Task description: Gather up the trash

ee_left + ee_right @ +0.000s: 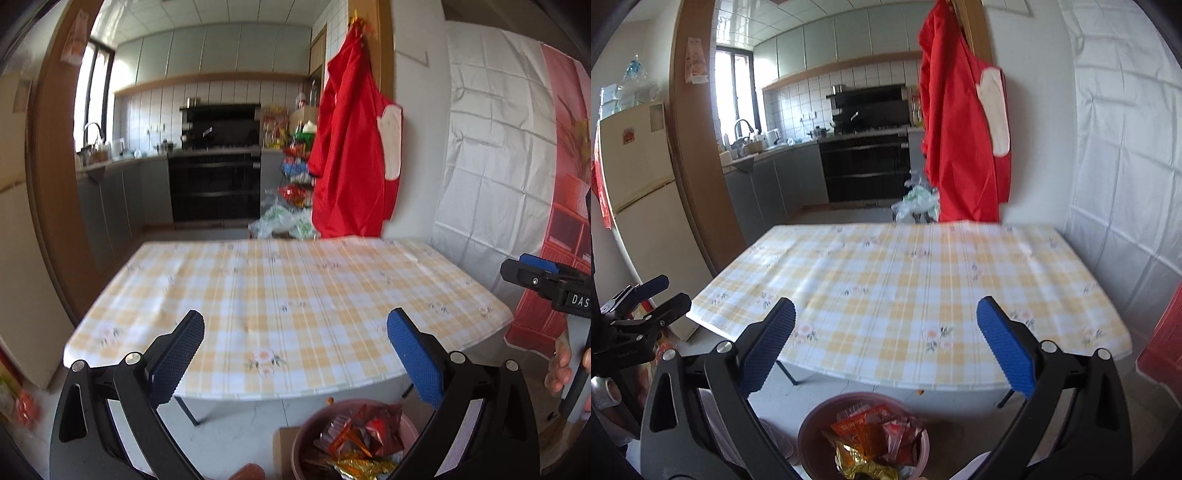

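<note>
A pink waste bin (pixel 298 437) (pixel 809 430) stands on the floor just below the table's near edge, filled with red, orange and gold snack wrappers (pixel 364 430) (pixel 875 437). A tiny orange scrap (pixel 330 400) (pixel 919 392) shows just above the bin by the table edge. My left gripper (pixel 295 354) hangs open above the bin with nothing between its blue pads. The right gripper (pixel 886 350) is likewise open and holds nothing. Each gripper also appears at the edge of the other's view: the right gripper (pixel 511 267) and the left gripper (pixel 674 291).
The table (pixel 280 295) (pixel 916 280) wears a yellow checked cloth with nothing on it. A red garment (pixel 351 147) hangs by the doorway beyond. A fridge (pixel 639 173) stands at left. A hand (pixel 561 365) holds the right gripper's handle. Plastic bags (pixel 284 221) lie on the kitchen floor.
</note>
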{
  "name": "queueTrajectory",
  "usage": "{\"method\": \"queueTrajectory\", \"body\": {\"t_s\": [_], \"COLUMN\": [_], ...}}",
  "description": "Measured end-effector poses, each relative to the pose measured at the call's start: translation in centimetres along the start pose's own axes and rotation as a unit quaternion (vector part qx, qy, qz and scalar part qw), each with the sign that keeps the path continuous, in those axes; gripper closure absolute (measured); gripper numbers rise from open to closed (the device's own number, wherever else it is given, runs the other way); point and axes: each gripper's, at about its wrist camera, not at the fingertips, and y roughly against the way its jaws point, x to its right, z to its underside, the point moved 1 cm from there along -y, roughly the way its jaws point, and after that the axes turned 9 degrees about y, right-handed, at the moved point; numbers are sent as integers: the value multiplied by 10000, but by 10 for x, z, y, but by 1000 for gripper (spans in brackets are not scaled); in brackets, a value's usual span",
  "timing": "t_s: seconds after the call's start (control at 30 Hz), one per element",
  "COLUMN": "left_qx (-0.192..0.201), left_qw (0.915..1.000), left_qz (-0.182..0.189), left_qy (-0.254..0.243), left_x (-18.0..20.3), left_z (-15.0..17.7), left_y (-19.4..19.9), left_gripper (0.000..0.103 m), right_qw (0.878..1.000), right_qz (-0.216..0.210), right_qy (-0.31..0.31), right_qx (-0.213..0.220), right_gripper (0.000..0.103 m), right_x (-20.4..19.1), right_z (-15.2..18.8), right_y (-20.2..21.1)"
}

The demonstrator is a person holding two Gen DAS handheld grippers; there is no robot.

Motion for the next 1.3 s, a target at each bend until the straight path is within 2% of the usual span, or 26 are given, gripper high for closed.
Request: {"method": "queueTrajectory", "body": {"t_s": [0.17,0.37,1.3], "left_qx": [423,575,503], "left_qw": [9990,9978,9980], "left_qz": [-34,-103,-144], "left_qy": [-151,-327,-366], "left_x": [9,17,17], "left_z": [-30,-44,-48], "left_y": [27,41,44], "left_gripper": [6,6,6], "right_qw": [9997,9992,9993], "right_qz": [168,245,328], "right_qy": [93,223,199], "right_qx": [179,211,7], "right_gripper": [6,6,6], "right_x": [0,-5,-10], "right_z": [-26,-34,-30], "right_y": [23,35,33]}}
